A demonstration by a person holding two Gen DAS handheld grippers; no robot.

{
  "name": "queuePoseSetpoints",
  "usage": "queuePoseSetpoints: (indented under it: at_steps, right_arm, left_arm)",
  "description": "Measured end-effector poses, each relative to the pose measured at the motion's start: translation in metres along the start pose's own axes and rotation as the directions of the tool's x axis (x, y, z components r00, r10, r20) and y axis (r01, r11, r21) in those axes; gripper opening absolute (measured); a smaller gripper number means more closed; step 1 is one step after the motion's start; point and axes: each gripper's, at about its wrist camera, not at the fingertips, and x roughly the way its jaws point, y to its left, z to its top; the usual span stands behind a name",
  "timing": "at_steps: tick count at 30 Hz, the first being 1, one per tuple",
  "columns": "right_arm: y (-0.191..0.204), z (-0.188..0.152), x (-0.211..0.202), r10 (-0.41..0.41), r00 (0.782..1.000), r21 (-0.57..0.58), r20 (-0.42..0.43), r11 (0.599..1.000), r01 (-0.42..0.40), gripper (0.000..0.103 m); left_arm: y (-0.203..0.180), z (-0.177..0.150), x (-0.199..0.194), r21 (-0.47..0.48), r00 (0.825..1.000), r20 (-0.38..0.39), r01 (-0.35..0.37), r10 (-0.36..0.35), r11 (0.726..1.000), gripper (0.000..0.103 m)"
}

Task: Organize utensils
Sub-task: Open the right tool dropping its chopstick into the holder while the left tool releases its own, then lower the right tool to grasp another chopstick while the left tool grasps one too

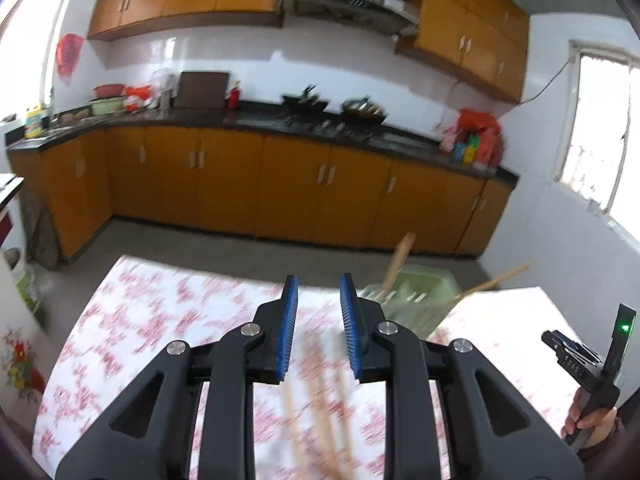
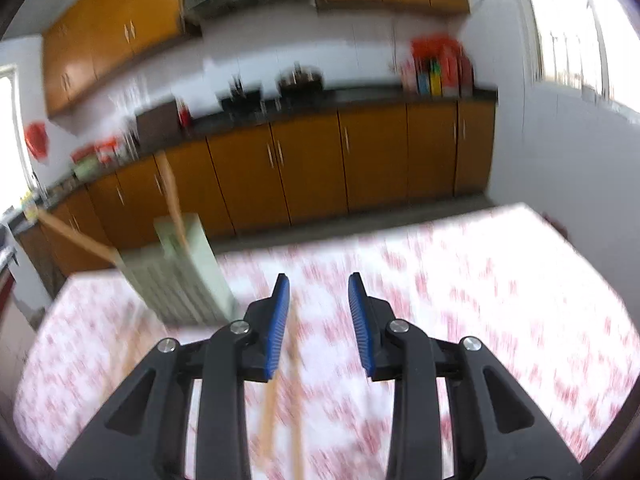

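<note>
A pale green utensil holder (image 1: 416,294) stands on the table with the red-and-white floral cloth (image 1: 160,320), with two wooden utensils (image 1: 400,260) sticking out of it. It also shows in the right wrist view (image 2: 180,276). Several wooden chopsticks (image 1: 324,400) lie blurred on the cloth below my left gripper (image 1: 319,328), which is open and empty above them. My right gripper (image 2: 319,326) is open and empty, with chopsticks (image 2: 276,392) lying under its left finger. The right gripper's body (image 1: 588,364) shows at the right edge of the left wrist view.
Orange kitchen cabinets (image 1: 280,184) and a dark counter with woks (image 1: 364,110) run along the far wall beyond the table's far edge. A white wall with a window (image 1: 596,128) is at the right. Both views are motion-blurred.
</note>
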Motion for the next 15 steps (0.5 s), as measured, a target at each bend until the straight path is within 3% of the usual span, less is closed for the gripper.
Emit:
queuePoseSetpoints:
  at_steps: [6,13,15]
  right_arm:
    - [0.016,-0.054,0.053,0.059,0.975,-0.024,-0.213,0.998,-0.066,0.024]
    - [0.032,-0.079,0.077,0.015,0.959,-0.098,-0.283,0.994,-0.045,0.023]
    - [0.033,-0.079,0.078,-0.006,0.963,-0.115,-0.270,0.993,-0.026,0.017]
  left_arm:
    - [0.034,-0.058,0.038,-0.040,0.985,-0.158,-0.076,0.069,0.996,0.023]
    - [0.053,-0.109,0.065,-0.090,0.957,-0.283,-0.096,0.067,0.991,0.023]
    - [0.053,-0.119,0.069,-0.095,0.953,-0.298,-0.089,0.057,0.992,0.023]
